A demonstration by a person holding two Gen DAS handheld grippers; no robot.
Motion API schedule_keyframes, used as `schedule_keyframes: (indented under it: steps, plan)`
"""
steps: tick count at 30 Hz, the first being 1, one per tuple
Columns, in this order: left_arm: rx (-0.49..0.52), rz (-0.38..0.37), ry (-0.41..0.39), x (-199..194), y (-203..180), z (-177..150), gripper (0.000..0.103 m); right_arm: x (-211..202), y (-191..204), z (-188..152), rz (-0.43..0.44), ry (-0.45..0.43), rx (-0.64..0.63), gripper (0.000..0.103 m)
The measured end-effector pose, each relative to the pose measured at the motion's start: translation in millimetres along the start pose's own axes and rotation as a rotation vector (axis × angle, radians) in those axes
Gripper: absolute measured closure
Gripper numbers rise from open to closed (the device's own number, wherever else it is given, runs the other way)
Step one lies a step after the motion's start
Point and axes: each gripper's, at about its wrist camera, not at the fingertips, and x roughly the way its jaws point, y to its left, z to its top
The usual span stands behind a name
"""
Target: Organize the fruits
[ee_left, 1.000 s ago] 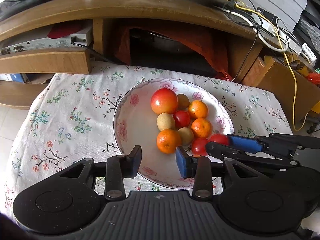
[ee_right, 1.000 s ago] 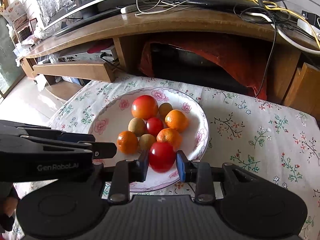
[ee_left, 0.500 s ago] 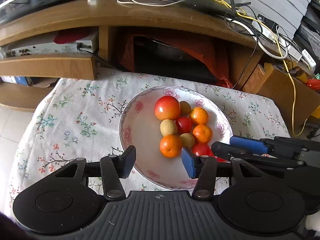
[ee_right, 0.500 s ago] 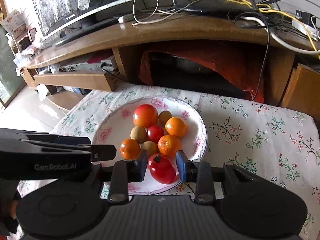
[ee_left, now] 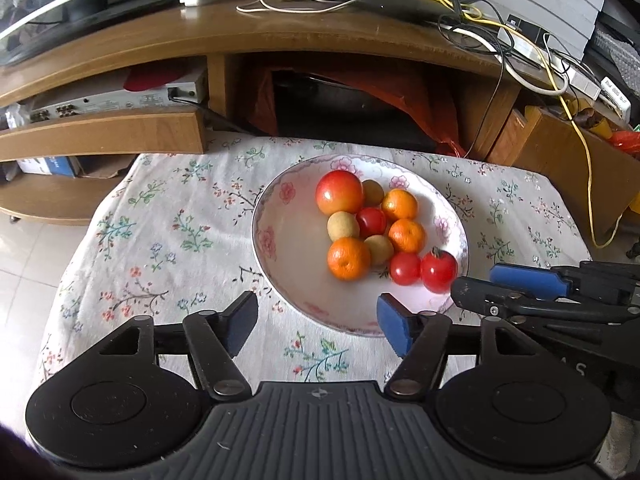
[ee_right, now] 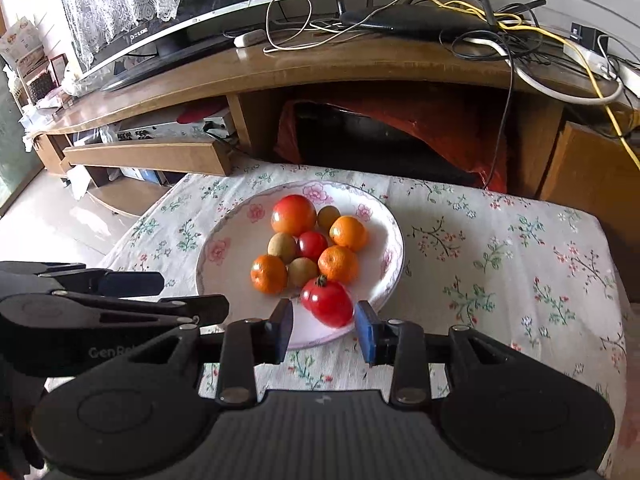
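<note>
Fruit (ee_left: 348, 258) ×10, 1 bowl (ee_left: 280, 236)

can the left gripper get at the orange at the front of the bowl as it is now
Probably yes: the left gripper is open, and the front orange sits exposed on the bowl's bare side. A brown fruit touching it may crowd one finger.

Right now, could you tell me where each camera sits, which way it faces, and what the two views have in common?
Left wrist: on the left gripper, looking forward and down at the floral plate of fruit; its own open fingers show, and the right gripper enters from the right.
Right wrist: on the right gripper, facing the same plate; its fingers flank the red tomato, and the left gripper shows at left.
Shared: plate, fruit, flowered tablecloth, TV stand.
</note>
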Motion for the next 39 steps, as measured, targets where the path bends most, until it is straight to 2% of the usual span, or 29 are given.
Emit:
schedule_keyframes:
  steps: [6,17,21,29,39]
  plan:
    - [0.01,0.049,-0.018,-7.3,-4.2,-7.3,0.019,-7.8,0.6,-7.4,-0.009,0.0,0.017,0.077]
    - [0.016,0.075,-0.027,-18.9,-7.6,-21.2,0.013,-22.7,-0.1,-22.6,-0.019,-0.001,0.054,0.073]
    - [0.029,0.114,-0.036,-23.4,-9.4,-27.9,0.002,-29.4,1.9,-30.4,-0.023,-0.001,0.057,0.072]
    - [0.015,0.091,-0.058,-35.8,-11.8,-37.5,0.0,-46.3,-0.3,-43.9,-0.029,-0.008,0.083,0.071]
    - [0.049,0.132,-0.052,-46.6,-16.2,-56.9,0.0,-61.8,6.6,-64.6,-0.047,0.002,0.08,0.068]
